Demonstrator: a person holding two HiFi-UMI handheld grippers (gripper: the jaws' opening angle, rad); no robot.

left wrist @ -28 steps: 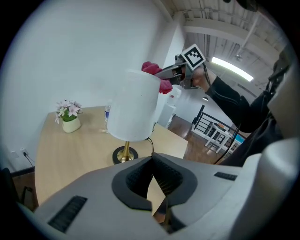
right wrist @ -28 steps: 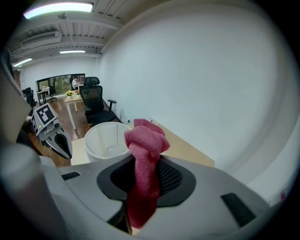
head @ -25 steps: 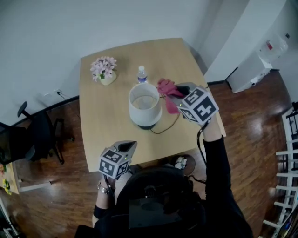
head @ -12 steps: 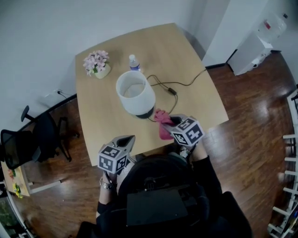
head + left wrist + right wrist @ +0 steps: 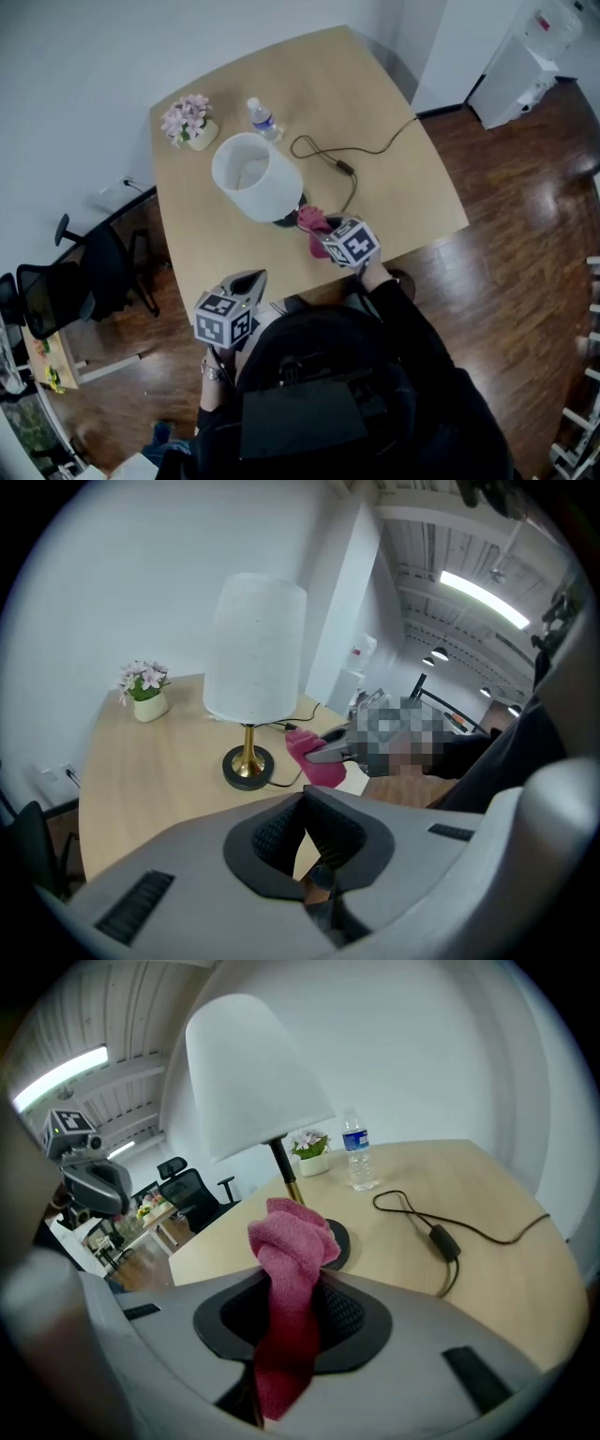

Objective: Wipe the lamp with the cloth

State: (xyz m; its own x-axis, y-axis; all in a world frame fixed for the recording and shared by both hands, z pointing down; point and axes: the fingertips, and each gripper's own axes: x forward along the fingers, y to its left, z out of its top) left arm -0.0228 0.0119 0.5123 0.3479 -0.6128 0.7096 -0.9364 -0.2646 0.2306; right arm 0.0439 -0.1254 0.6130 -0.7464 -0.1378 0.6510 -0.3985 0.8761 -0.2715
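A pink cloth is pinched between the jaws of the right tool, its bunched free end standing up ahead of the tips and its tail hanging back through the grip. The lamp stands on the counter directly ahead of this tool: the white shade is above and ahead, and the dark round base is just beyond the cloth's front. Whether cloth and base already touch cannot be settled. In the left gripper view the cloth appears just beside the base, perhaps a sliver short.

The left tool is pressed together on nothing and is held back at the counter's near edge. The lamp is well ahead of it, and the right tool is ahead and to its right.

The step in hand is judged to be the approach to a low wipe on the base or the stem. It is best done with the pinch kept firm and the soft free end led onto the surface, so that fabric and not a jaw tip meets the lamp. Pressure is best kept light and directed around the base, since a tall lamp on a small foot is likely to slide or tip. The black cord, lying ahead and to the right of the right tool, is best left undisturbed. The empty left tool could be brought forward to steady the base.
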